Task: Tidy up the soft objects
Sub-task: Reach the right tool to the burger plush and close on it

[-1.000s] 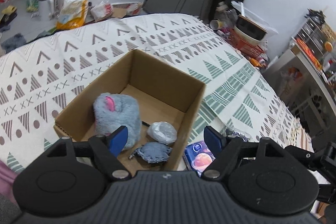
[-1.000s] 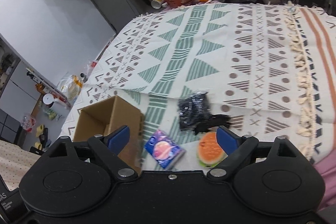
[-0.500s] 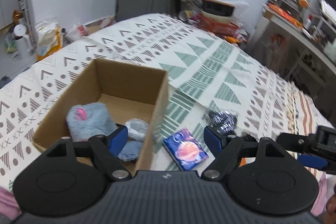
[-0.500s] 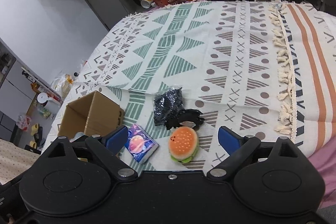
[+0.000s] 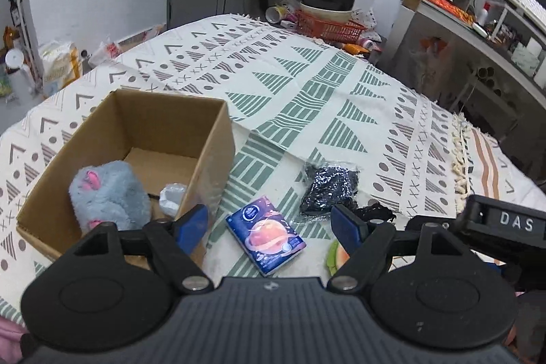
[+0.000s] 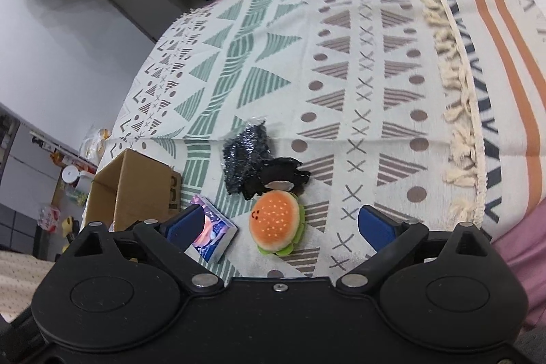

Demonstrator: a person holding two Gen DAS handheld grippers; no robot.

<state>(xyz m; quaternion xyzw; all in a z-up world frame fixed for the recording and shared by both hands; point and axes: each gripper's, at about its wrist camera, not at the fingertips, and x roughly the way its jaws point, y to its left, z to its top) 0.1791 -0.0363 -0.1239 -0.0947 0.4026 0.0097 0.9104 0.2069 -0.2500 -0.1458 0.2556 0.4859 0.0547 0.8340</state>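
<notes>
Left wrist view: left gripper (image 5: 269,222) spread wide, empty, above the tissue pack (image 5: 266,235) just right of the box (image 5: 218,139). Blue plush (image 5: 109,195) already sits inside the box. Right gripper (image 6: 279,224) also wide, nothing held, hanging over the burger plush (image 6: 276,222) on the blanket (image 6: 341,74), black bag (image 6: 245,156) just behind it.

Clutter around the patterned bedspread (image 5: 307,91)

An orange basket (image 5: 327,26) holding stacked bowls (image 5: 324,2) sits past the far edge; a shelf (image 5: 477,23) crowded with small items stands at right.
</notes>
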